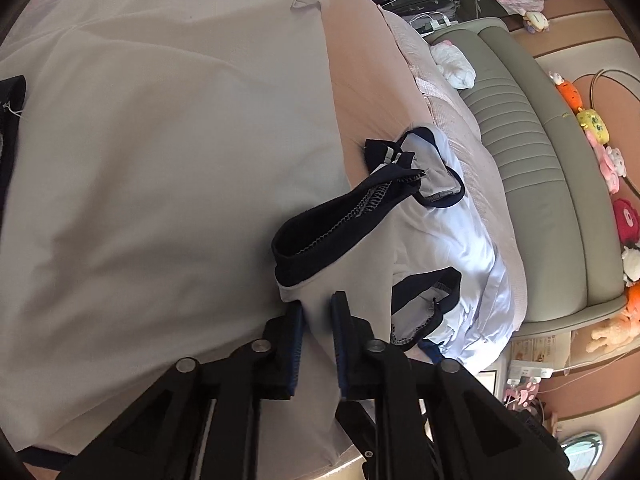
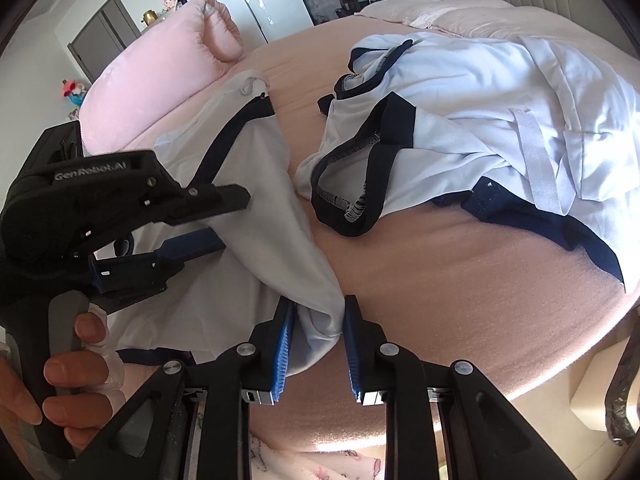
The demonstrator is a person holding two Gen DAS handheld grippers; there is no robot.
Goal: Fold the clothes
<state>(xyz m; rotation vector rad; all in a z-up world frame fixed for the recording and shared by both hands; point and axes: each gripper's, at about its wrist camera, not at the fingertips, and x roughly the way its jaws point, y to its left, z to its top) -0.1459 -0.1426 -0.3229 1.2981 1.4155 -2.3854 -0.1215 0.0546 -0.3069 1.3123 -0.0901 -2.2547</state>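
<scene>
Right gripper: now I see my black two-finger right gripper with blue pads (image 2: pixel 318 322) narrowed onto a bunched fold of the pale grey-white shirt with navy trim (image 2: pixel 256 184); the cloth fills the gap and both pads press on it.
Left gripper: my left gripper (image 1: pixel 318 312) is nearly closed, pinching a thin edge of the same shirt, just below its dark navy ribbed collar (image 1: pixel 320 224).
Left gripper from the right view: it (image 2: pixel 224 220) reaches in from the left, cloth draped between its fingers; a hand (image 2: pixel 60 376) wraps its grey handle.
Shirt: it hangs lifted between the two grippers at the near edge of the bed.
Second garment: a crumpled white garment with navy edging (image 2: pixel 460 128) lies to the right, a little apart from the held shirt.
Bed: a pink fitted sheet on a rounded mattress (image 2: pixel 440 280) carries both.
Farther out: a pink plush cushion (image 2: pixel 160 72) sits far left; a grey padded headboard (image 1: pixel 532 168) stands beyond.
</scene>
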